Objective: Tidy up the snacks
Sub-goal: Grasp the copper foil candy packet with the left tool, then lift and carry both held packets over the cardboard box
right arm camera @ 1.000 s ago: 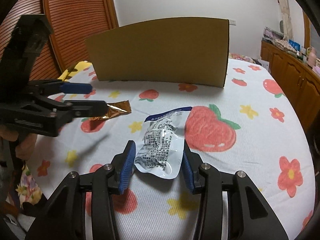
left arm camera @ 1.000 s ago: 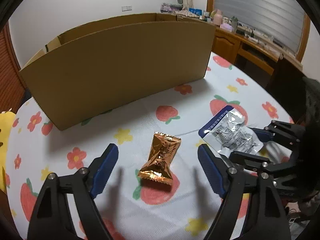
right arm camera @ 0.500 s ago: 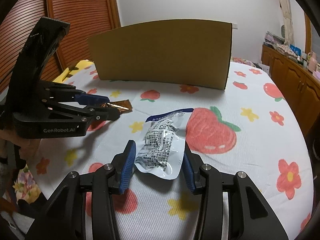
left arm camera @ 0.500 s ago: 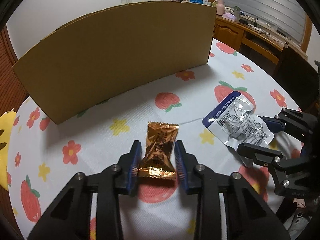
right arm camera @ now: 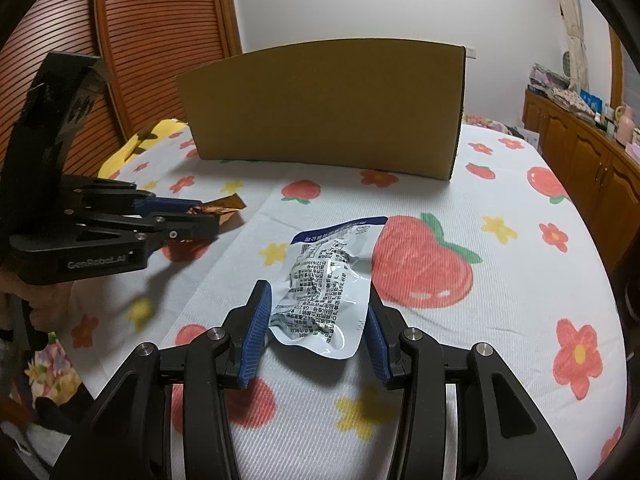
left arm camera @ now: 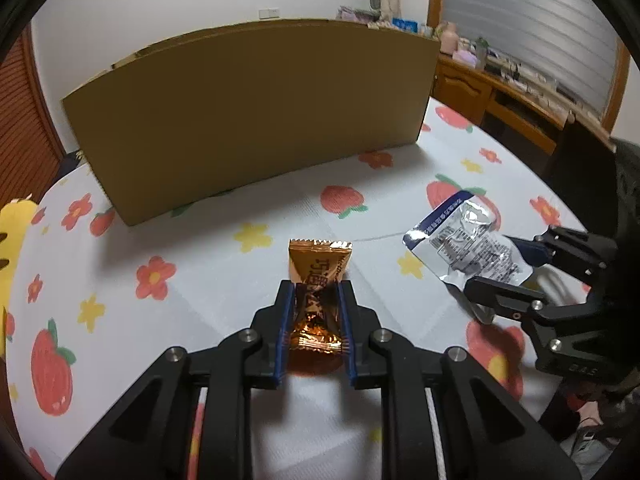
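An orange foil snack packet (left arm camera: 319, 268) lies on the flowered tablecloth (left arm camera: 200, 288). My left gripper (left arm camera: 314, 292) is shut on its near half, blue pads pressing both sides; it also shows in the right wrist view (right arm camera: 200, 216). A silver-and-blue snack pouch (right arm camera: 326, 284) lies on the cloth, also seen in the left wrist view (left arm camera: 466, 242). My right gripper (right arm camera: 316, 300) has its jaws on either side of the pouch's near end, pads at its edges; whether they squeeze it is unclear. A tall cardboard box (left arm camera: 248, 116) stands behind.
The table edge drops off at the right toward wooden cabinets (right arm camera: 580, 148) with cluttered tops. A slatted wooden door (right arm camera: 132, 52) is at the left. A yellow cloth (left arm camera: 14, 240) lies at the table's left edge.
My left gripper has closed from wide open onto the orange packet, pinching its near half. The right gripper has stayed around the pouch without visible movement.
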Demonstrator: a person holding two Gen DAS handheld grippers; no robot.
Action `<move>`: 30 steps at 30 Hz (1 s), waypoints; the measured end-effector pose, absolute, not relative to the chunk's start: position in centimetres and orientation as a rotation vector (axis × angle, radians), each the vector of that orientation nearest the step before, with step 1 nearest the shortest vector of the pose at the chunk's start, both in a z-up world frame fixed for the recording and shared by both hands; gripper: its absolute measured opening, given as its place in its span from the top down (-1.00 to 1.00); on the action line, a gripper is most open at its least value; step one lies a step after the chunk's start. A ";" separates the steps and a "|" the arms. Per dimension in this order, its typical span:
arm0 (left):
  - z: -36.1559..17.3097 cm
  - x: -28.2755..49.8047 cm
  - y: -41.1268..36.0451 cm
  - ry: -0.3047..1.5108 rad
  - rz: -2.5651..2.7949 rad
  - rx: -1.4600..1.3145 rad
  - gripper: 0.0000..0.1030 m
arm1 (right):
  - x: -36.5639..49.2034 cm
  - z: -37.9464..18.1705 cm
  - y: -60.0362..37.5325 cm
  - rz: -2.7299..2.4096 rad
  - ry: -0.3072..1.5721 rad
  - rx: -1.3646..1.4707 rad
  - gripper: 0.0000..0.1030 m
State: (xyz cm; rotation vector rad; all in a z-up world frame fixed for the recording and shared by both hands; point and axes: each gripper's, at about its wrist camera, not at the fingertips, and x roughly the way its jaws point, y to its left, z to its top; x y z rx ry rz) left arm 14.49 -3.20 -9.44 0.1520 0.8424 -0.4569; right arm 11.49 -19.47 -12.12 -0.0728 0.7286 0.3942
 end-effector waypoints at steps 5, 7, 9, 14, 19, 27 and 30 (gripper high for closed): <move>-9.0 13.5 -2.3 0.812 -0.443 0.133 0.64 | 11.5 -12.1 -19.5 0.396 0.730 -0.069 0.14; -9.0 13.2 -2.1 0.804 -0.439 0.132 0.64 | 11.6 -12.1 -19.5 0.399 0.731 -0.069 0.14; -8.9 13.1 -1.8 0.801 -0.435 0.120 0.64 | 11.5 -12.1 -19.4 0.399 0.731 -0.070 0.14; -8.6 12.9 -1.0 0.787 -0.425 0.087 0.64 | 11.5 -12.1 -19.5 0.402 0.731 -0.068 0.15; -8.7 12.5 -0.5 0.784 -0.431 0.080 0.64 | 11.4 -11.9 -19.5 0.418 0.724 -0.058 0.19; -8.4 12.0 0.6 0.767 -0.419 0.043 0.64 | 10.7 -11.7 -19.4 0.434 0.734 -0.053 0.20; -8.1 11.9 1.1 0.756 -0.412 0.031 0.64 | 10.4 -11.3 -19.3 0.435 0.721 -0.062 0.39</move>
